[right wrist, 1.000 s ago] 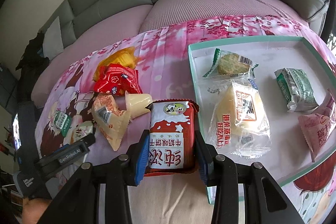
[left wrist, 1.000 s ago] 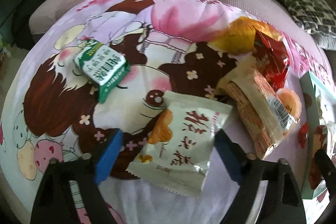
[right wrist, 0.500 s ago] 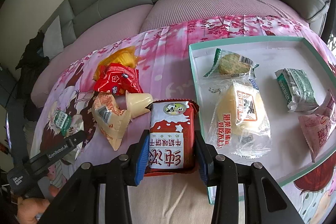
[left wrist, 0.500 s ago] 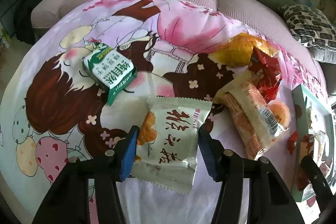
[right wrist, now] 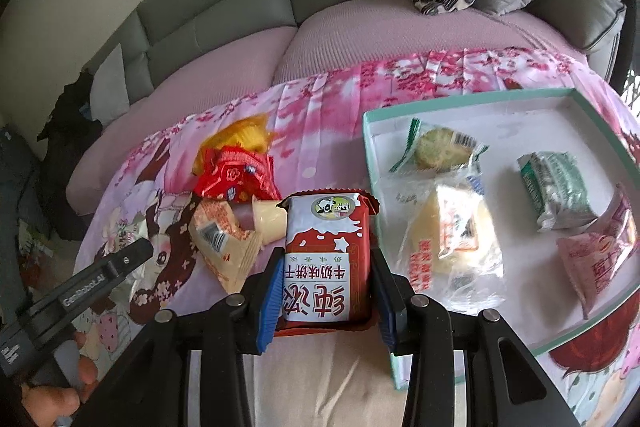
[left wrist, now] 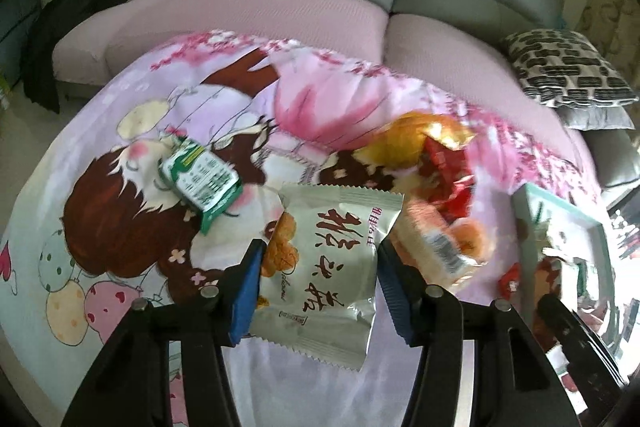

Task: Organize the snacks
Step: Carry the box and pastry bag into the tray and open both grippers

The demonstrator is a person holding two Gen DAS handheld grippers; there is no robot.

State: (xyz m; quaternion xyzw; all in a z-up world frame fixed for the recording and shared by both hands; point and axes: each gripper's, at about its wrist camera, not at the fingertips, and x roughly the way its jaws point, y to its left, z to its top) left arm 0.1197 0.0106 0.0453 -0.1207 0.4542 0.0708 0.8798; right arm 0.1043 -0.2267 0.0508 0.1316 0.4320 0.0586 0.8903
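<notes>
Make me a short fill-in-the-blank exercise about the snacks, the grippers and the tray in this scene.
1. The left gripper is shut on a ____ packet with dark brush lettering.
2. The right gripper is shut on a red and white ____ pack.
3. The white tray has a ____ rim.
4. The tray holds ____ wrapped snacks.

Missing words: white; biscuit; teal; five

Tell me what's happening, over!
Left gripper shut on white packet. Right gripper shut on red packet. Tray beside it, four snacks inside. Nothing blocking.
</notes>
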